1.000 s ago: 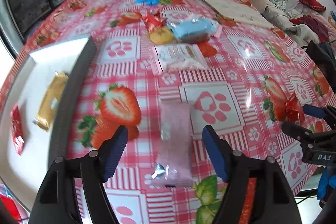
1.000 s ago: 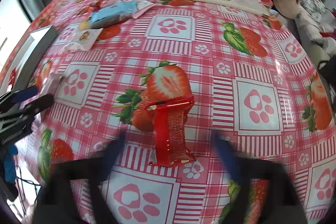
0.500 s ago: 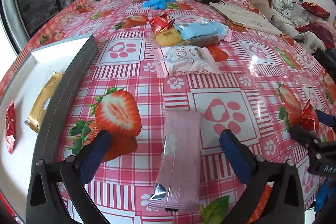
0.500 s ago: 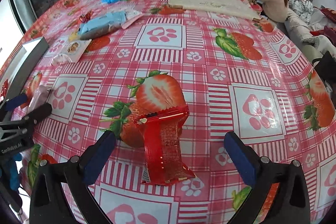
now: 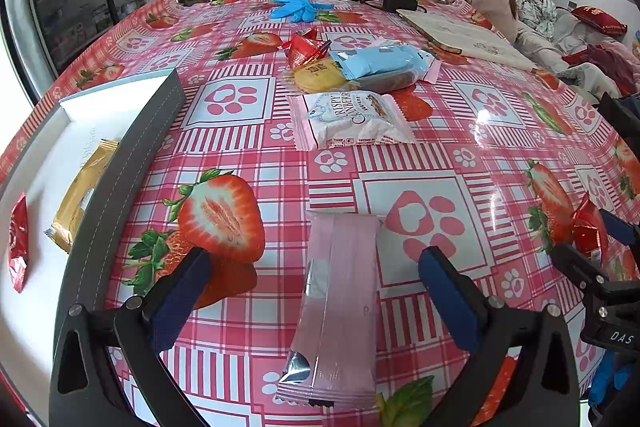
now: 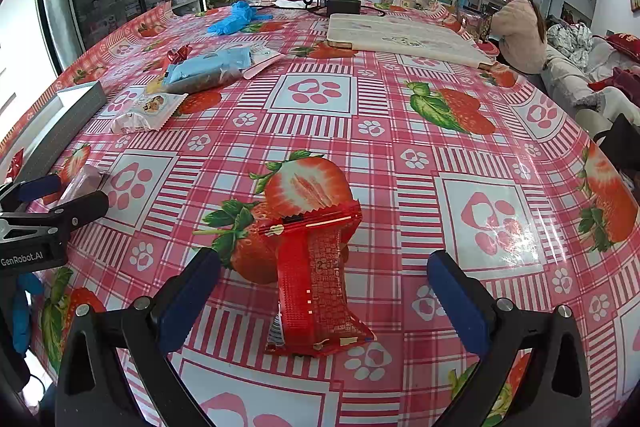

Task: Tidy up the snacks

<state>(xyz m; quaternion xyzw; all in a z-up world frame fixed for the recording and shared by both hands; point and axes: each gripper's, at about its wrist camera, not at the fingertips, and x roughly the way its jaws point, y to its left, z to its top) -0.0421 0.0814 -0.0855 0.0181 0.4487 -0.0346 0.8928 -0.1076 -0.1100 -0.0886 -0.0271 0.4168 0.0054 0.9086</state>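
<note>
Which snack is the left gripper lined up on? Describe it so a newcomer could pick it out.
On the strawberry-print tablecloth, just right of the grey-walled white tray, a long pale pink foil packet lies flat between the open left gripper fingers, untouched. Unlike the white cranberry crisp packet further back, it is narrow, plain pink, with a silver corner.

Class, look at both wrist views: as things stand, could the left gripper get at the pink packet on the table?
Probably yes. The left gripper is open, its fingers either side of the pink packet, which lies flat with nothing on top; the right gripper sits apart over the red packet.
</note>
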